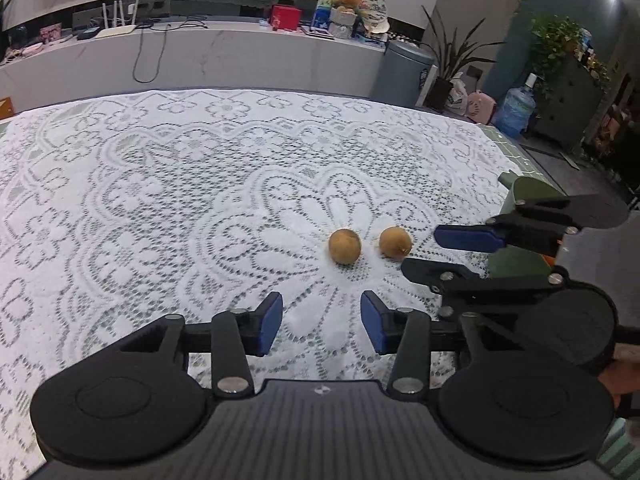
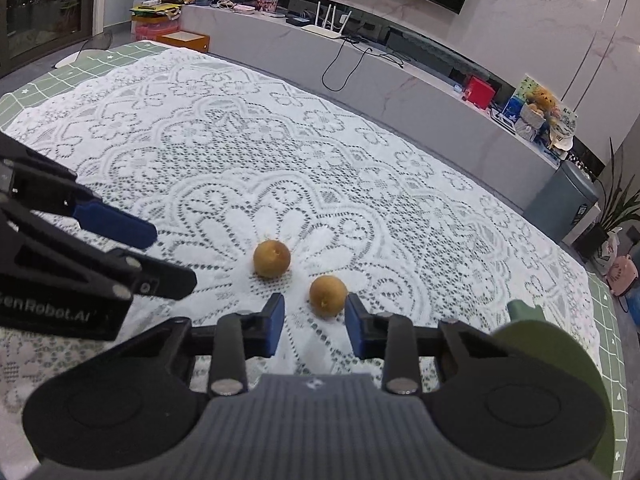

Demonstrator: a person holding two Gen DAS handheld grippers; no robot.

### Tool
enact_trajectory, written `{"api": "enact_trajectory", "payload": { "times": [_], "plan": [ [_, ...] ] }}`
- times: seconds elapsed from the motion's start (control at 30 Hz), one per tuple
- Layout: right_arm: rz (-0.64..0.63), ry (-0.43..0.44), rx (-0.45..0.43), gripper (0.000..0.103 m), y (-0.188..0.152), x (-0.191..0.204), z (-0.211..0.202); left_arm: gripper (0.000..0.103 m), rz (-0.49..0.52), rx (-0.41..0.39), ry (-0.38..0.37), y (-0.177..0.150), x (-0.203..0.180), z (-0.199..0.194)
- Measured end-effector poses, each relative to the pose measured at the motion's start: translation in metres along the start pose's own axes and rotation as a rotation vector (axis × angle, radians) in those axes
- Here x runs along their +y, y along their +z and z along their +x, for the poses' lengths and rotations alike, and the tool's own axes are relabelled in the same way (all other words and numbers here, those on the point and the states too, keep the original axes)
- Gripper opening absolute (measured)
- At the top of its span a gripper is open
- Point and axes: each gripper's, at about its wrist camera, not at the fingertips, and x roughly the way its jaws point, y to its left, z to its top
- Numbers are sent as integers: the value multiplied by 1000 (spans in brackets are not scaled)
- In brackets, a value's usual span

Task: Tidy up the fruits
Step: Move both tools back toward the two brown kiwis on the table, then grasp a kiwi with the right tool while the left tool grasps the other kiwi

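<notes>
From the left wrist view, the left gripper (image 1: 322, 322) hovers over the white lace tablecloth (image 1: 160, 200) with its 2 blue-padded jaws set moderately apart and nothing between them. Ahead of it lie 2 small round golden-brown fruits, just beside each other but not touching: the left-hand fruit (image 1: 345, 246) sits almost on the gripper's centre line, a little beyond the fingertips, which suggests that this gripper is lined up on it. The right-hand fruit (image 1: 395, 241) lies just off the tips of the right gripper (image 1: 420, 254), which reaches in from the right edge, its jaws narrow and stacked one above the other from this angle. A dark green rounded object (image 1: 528, 192) shows behind that gripper; what it is I cannot tell.

From the right wrist view, the right gripper (image 2: 316, 322) has its jaws drawn in fairly narrow, and the nearer fruit (image 2: 328, 296) sits at its fingertips, closer to the right-hand pad; whether that pad touches it is unclear, and the left-hand pad stands clear, so it looks not yet gripped. The farther fruit (image 2: 272, 259) lies beyond, towards the left gripper (image 2: 168, 256) entering from the left. Each hand seems assigned 1 fruit, probably for a paired pickup.
</notes>
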Motion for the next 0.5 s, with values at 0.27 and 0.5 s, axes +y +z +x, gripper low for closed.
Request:
{"api": "enact_trajectory", "payload": {
  "times": [0.27, 0.5],
  "plan": [
    [22, -8, 36, 25, 6, -6, 15, 46, -3, -11, -29, 13, 0, 12],
    [60, -11, 76, 25, 9, -8, 29, 46, -30, -8, -66, 26, 2, 18]
  ]
}}
